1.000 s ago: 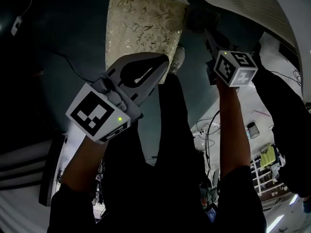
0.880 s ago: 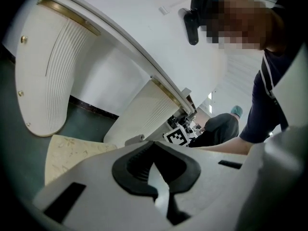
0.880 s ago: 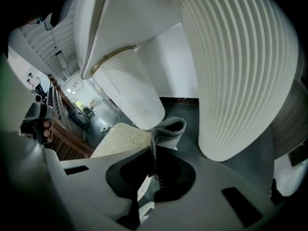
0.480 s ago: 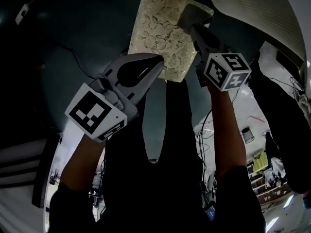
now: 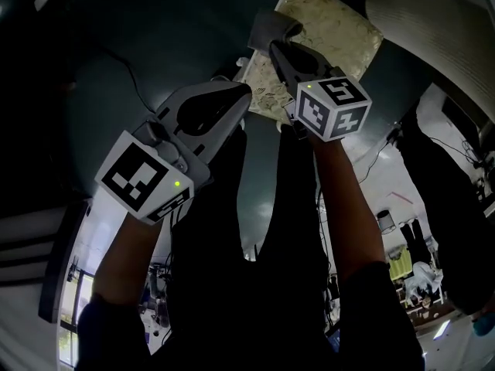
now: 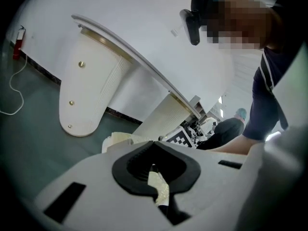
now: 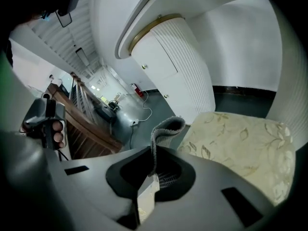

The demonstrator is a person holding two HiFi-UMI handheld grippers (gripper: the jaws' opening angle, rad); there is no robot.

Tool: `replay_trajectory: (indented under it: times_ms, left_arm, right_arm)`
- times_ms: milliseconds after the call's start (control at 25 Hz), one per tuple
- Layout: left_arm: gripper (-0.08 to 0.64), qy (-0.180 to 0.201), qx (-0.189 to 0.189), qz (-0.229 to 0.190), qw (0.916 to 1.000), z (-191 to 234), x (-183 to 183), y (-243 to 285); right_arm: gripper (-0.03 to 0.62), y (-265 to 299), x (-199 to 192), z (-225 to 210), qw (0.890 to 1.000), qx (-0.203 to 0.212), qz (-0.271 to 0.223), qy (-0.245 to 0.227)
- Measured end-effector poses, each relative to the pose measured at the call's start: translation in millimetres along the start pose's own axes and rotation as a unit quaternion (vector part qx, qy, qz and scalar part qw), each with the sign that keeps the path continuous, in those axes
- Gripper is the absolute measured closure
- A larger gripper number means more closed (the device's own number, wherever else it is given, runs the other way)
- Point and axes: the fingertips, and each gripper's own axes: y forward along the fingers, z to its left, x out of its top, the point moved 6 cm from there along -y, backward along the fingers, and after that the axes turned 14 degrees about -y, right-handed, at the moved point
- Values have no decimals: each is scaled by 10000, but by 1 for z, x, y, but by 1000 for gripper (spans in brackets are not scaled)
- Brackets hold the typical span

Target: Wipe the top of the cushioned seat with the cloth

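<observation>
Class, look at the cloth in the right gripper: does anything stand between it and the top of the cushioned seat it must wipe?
Nothing visible does. The cloth, pinched in the right gripper, hangs by the edge of the cushioned seat, whose patterned top lies bare beside it.

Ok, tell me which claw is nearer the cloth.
Right. The right claw is shut on the cloth, holding it over the seat. The left claw sits below and to the cloth's left, at the seat's near corner, not touching the cloth.
</observation>
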Motion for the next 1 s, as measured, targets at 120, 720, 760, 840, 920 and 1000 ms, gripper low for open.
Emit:
replay_trajectory:
  times_ms: [120,720,760,840,920,1000]
  left_arm:
    - [554,-80,12,-10,10000,5,-7,-2]
    - [554,6,-441,379,9983,-52,-32,77]
    - [554,33,-499,399,9980,-57,-34,85]
    - [554,112,-588,452,9972,-67,-36,99]
    - [554,193,-560,667,9960,-74,-42,110]
    - [554,255,-537,853,9946,-81,-48,121]
  right_arm:
    - [563,5,-15,0,9998,-14,184,0]
    - [563,-80,-83,-71,9972,-549,314,409]
    - [563,-87,-87,-76,9968,-589,291,455]
    - [563,-100,-95,-84,9958,-680,230,571]
    - [563,-112,-105,-91,9947,-749,188,675]
    - [563,-124,-115,-99,9937,-809,183,756]
